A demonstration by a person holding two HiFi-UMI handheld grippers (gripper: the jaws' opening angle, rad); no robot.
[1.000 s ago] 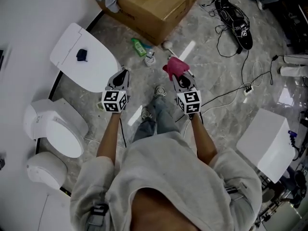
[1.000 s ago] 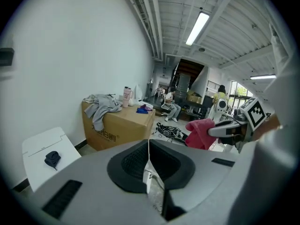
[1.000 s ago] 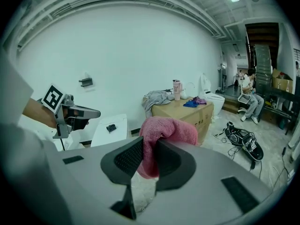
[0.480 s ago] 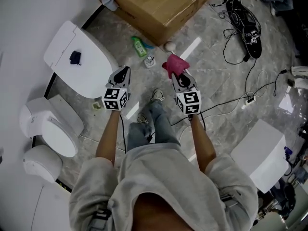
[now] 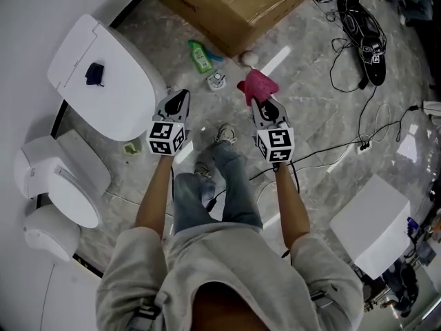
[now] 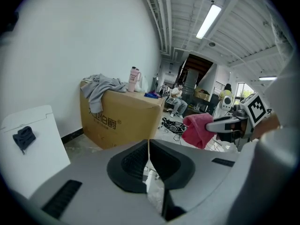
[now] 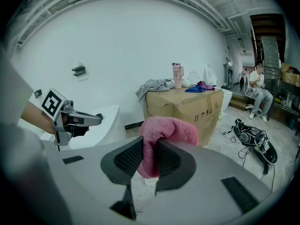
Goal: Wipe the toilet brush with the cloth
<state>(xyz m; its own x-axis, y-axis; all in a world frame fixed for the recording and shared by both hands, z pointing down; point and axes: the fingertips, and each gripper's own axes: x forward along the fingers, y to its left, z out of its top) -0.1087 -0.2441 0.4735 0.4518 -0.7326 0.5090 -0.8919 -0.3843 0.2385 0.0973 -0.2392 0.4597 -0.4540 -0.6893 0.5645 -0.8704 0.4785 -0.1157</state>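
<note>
My right gripper [image 5: 260, 104] is shut on a pink cloth [image 5: 256, 85], which bulges out above its tips. The right gripper view shows the cloth [image 7: 168, 130] pinched between the dark pads [image 7: 129, 157]. My left gripper [image 5: 180, 102] is shut with nothing in it, its pads [image 6: 136, 161] nearly touching. It hangs beside the right one, both pointing down at the floor. Ahead of the tips a small white-and-grey object [image 5: 217, 80] and a whitish ball [image 5: 248, 58] lie on the floor. I cannot tell whether either is the toilet brush. The left gripper view shows the right gripper [image 6: 225, 124] with the cloth [image 6: 199, 128].
A cardboard box [image 5: 241, 2] stands ahead, with a green bottle [image 5: 200, 56] in front of it. A white lid [image 5: 103, 74] and a toilet [image 5: 62, 185] are at the left. Cables and a black device [image 5: 365, 26] lie at the right, a white box [image 5: 375, 219] nearer. The person's feet [image 5: 222, 135] are below the grippers.
Both grippers have sunk toward the floor and moved forward, side by side. The pink cloth has stayed in the right gripper. The left has stayed shut.
</note>
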